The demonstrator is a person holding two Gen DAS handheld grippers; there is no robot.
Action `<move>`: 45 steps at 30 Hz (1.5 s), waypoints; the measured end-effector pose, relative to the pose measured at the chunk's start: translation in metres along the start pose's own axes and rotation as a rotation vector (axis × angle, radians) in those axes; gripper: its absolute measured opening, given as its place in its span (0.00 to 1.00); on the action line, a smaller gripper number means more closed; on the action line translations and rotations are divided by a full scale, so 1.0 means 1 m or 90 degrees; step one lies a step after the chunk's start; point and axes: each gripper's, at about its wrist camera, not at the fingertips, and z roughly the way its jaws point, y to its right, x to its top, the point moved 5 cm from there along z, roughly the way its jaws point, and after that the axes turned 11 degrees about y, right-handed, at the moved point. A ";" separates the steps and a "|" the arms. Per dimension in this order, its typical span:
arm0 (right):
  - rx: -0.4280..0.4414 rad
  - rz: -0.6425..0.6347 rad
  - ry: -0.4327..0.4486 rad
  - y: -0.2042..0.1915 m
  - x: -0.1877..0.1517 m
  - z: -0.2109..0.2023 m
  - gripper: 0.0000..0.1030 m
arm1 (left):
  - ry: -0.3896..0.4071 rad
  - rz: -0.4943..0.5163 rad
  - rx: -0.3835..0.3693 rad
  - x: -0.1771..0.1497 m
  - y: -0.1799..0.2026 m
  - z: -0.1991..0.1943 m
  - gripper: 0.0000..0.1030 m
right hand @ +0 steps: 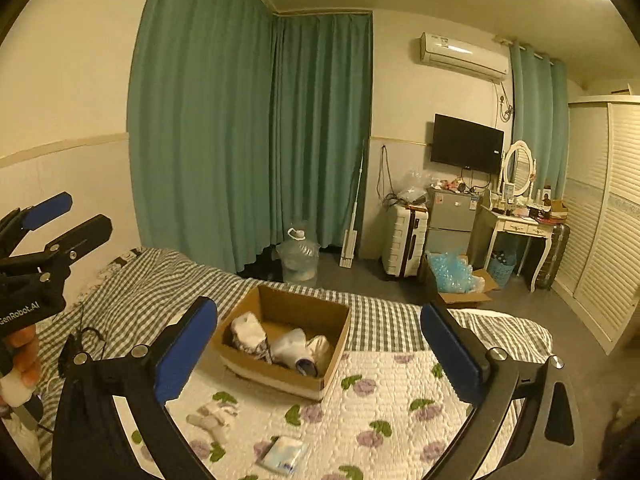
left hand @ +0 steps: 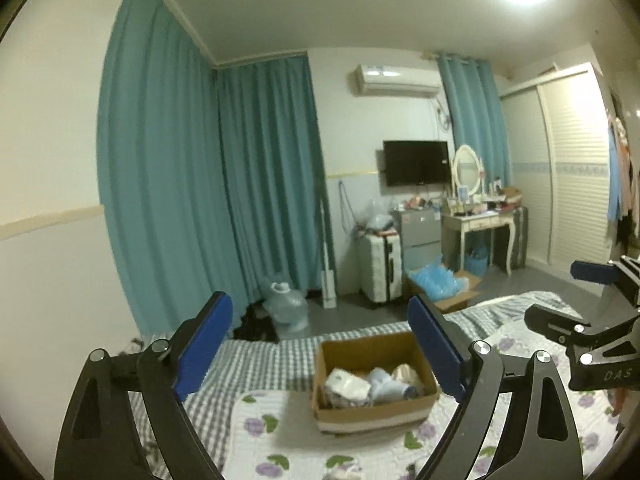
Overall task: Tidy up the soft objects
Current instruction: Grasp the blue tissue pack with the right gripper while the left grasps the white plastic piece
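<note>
Both claws, left (left hand: 320,344) and right (right hand: 320,356), hover wide open, empty. Next (I judge): fetch the crumpled white-grey sock (right hand: 214,420) for the brown cardboard box (right hand: 286,380).

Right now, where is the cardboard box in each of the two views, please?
Left wrist view: the box sits low, right of centre, on the bed, between the left gripper's open fingers.
Right wrist view: the box sits low, left of centre, nearer the left finger of the right gripper.
Shared landmark: the black TV on the far wall, up and right of the box in both.
</note>
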 end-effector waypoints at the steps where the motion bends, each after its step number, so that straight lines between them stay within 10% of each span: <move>1: 0.003 0.000 -0.006 -0.004 -0.005 -0.005 0.99 | -0.005 -0.002 -0.002 -0.007 -0.003 -0.007 0.88; 25: -0.004 0.021 -0.288 -0.044 -0.306 0.134 0.99 | -0.389 -0.044 -0.029 -0.320 0.006 0.055 0.88; 36: 0.001 0.025 -0.358 -0.050 -0.352 0.156 0.96 | -0.452 -0.078 -0.066 -0.368 0.024 0.067 0.84; 41: -0.004 0.042 -0.367 -0.044 -0.355 0.155 0.66 | -0.455 -0.083 -0.081 -0.372 0.028 0.070 0.82; 45: 0.000 0.053 -0.359 -0.040 -0.353 0.151 0.58 | -0.450 -0.055 -0.100 -0.372 0.037 0.067 0.57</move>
